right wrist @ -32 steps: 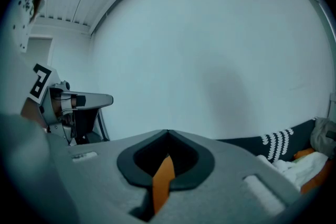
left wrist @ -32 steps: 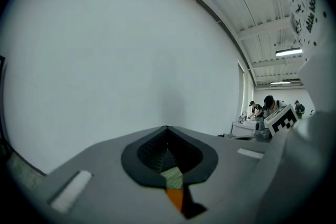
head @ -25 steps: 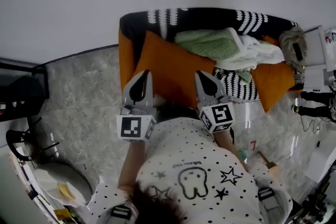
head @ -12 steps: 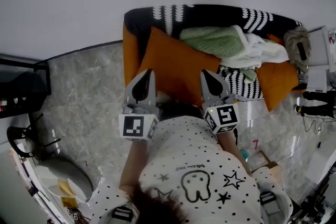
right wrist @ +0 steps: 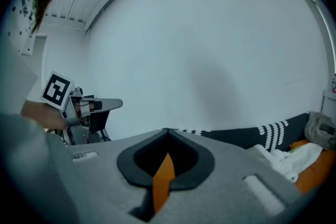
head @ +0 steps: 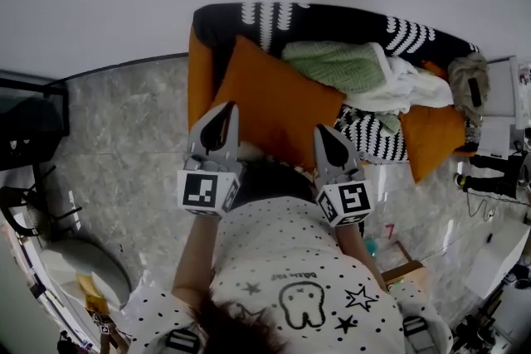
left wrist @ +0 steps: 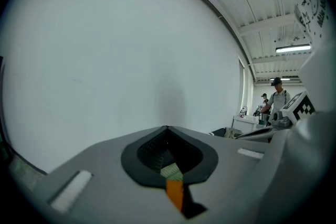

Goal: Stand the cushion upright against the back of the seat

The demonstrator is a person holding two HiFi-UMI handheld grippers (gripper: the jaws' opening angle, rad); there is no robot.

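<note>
Cushion (head: 274,108), orange and plump, lies tilted on the left half of the seat (head: 332,16), its far corner up near the dark patterned back and its near edge toward the person; I judge it light, soft and floppy, so it will sag between two holds and slump once let go unless its lower edge is bedded on the seat; the best holds are the two near corners, or the seam along that edge, where the fabric bunches enough to pinch.

Left gripper (head: 222,116) sits at the cushion's near left edge; in its own view the jaws are drawn together with a thin strip of orange (left wrist: 176,195) showing in the slit (pinched fabric, I judge, though the greenish patch above it is hard to place).

Right gripper (head: 325,137) is at the near right edge, jaws closed on a sliver of the orange fabric (right wrist: 164,178) that stands up between them.

Farther right, a green blanket (head: 336,66) and white cloth (head: 406,87) are heaped on the seat.

Both gripper views face mostly the white wall; the cushion's near edge hides under the grippers and the person's body; whether its far side touches the back I cannot tell.
</note>
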